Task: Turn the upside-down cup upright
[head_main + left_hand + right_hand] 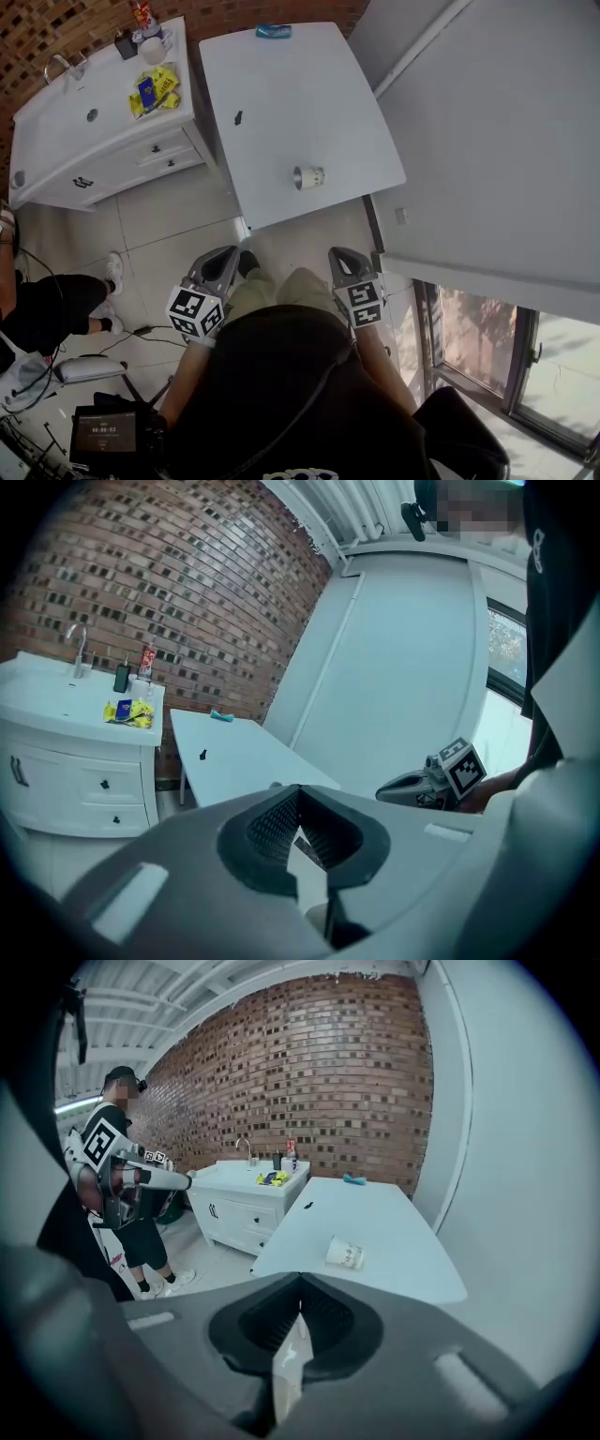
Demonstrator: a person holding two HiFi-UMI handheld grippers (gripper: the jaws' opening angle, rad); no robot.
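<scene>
A white paper cup with faint print appears to lie on its side near the front edge of the white table, its mouth to the left. The right gripper view shows the cup well ahead of the jaws. My left gripper and right gripper hang close to my body, short of the table edge and apart from the cup. Both are shut with nothing between the jaws, as the left gripper and the right gripper show in their own views.
A white sink cabinet with a tap, bottles and yellow packets stands left of the table. A teal object and a small black item lie on the table. A grey wall panel runs along the right. A person stands at the left.
</scene>
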